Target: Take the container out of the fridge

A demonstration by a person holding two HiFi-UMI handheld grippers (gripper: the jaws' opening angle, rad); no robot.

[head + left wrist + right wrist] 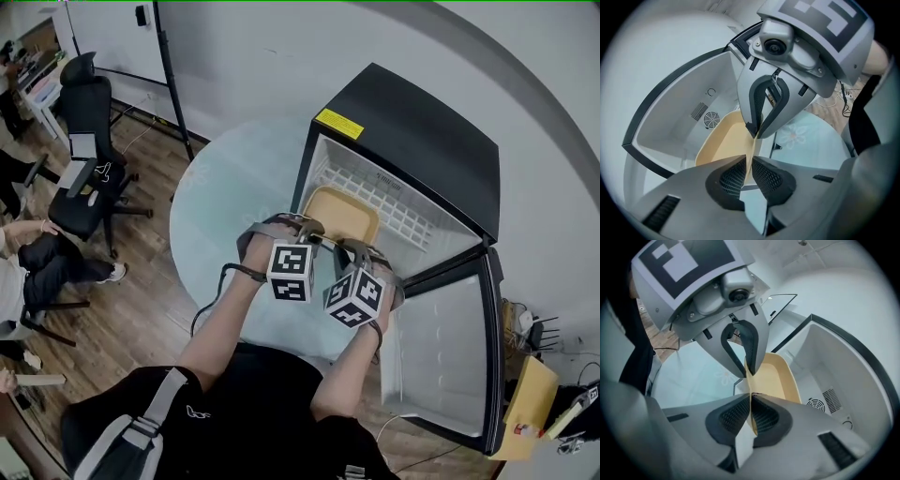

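A shallow yellow container [342, 214] lies inside the open black fridge [422, 141], its near rim at the fridge mouth. My left gripper [302, 227] and right gripper [351, 247] stand side by side on that near rim. In the left gripper view the left gripper [750, 161] is shut on the thin yellow wall of the container [723, 143], and the right gripper [757, 133] pinches the same wall just beyond it. The right gripper view shows the right gripper [750, 399] shut on the container [777, 376] rim, with the left gripper [749, 367] clamped further along.
The fridge rests on a round glass table [225, 216] with its door [445, 356] swung open to the right. A round fan vent [711, 120] sits on the fridge's inner wall. An office chair [89, 169] and a seated person are at the left, and a yellow box [530, 403] is at the right.
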